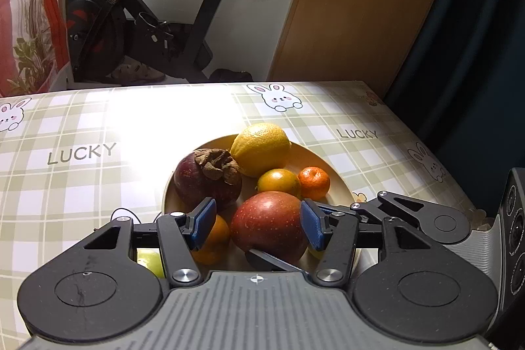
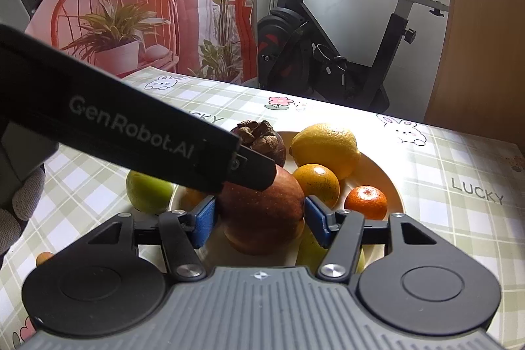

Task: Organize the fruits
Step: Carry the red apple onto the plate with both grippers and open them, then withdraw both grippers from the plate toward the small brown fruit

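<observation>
A beige plate (image 1: 341, 186) on the checked tablecloth holds a lemon (image 1: 261, 150), a mangosteen (image 1: 206, 176), a greenish orange (image 1: 279, 182), a small mandarin (image 1: 313, 182) and a red apple (image 2: 259, 215). My right gripper (image 2: 261, 222) has both blue pads pressed against the red apple's sides. My left gripper (image 1: 259, 223) stands open around the same apple (image 1: 269, 223), with a gap at its left pad. Its black body (image 2: 131, 133) crosses the right wrist view. A green apple (image 2: 147, 192) lies just off the plate's left rim.
Another orange (image 1: 213, 238) lies under the left finger. A small orange thing (image 2: 44, 257) sits on the cloth near left. A gloved hand (image 2: 19, 202) shows at the left edge. Beyond the table's far edge stand an exercise bike (image 2: 328, 48) and a wooden door (image 1: 361, 5).
</observation>
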Action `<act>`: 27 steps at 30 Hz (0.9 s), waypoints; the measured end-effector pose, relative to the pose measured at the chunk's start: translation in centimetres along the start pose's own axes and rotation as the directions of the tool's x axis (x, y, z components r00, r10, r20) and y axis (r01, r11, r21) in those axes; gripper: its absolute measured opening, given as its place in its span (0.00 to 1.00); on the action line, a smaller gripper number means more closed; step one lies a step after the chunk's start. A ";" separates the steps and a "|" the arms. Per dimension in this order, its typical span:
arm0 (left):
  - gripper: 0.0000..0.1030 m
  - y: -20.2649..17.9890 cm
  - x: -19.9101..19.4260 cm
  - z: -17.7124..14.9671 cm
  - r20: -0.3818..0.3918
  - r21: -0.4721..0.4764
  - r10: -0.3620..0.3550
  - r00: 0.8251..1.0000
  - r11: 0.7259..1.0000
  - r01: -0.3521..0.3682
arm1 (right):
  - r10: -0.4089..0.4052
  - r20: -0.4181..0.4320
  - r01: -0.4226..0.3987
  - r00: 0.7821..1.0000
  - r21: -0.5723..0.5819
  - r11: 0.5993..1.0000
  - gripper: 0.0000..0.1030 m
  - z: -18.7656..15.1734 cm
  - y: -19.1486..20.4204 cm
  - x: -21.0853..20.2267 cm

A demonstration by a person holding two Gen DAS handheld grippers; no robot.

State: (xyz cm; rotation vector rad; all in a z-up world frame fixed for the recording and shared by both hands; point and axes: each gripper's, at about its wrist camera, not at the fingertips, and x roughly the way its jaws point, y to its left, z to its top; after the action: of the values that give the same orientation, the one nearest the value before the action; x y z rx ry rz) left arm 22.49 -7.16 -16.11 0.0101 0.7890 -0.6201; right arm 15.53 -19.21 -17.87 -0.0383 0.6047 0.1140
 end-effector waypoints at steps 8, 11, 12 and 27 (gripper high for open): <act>0.58 0.2 -1.7 -0.3 0.029 0.022 0.046 0.999 0.999 -0.047 | -0.007 -0.014 0.007 1.000 0.007 1.000 0.62 0.3 0.0 -0.9; 0.59 0.2 -2.6 -0.4 0.045 0.024 0.065 0.997 0.998 -0.066 | 0.005 0.000 -0.005 1.000 0.016 1.000 0.63 0.4 0.3 -2.0; 0.59 0.2 -2.9 -0.4 0.051 0.024 0.073 0.996 0.997 -0.074 | 0.006 0.004 -0.007 1.000 0.022 1.000 0.63 0.5 0.5 -2.4; 0.59 0.2 -9.4 -2.4 0.139 -0.023 0.183 0.973 0.983 -0.181 | 0.050 0.070 -0.059 0.996 0.131 0.990 0.69 0.7 3.1 -6.7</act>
State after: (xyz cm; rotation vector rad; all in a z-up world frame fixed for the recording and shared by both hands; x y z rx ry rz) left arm 15.93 -1.57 -11.59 0.0283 0.6460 -0.4377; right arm 10.08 -16.75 -13.47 0.1106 0.5455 0.1276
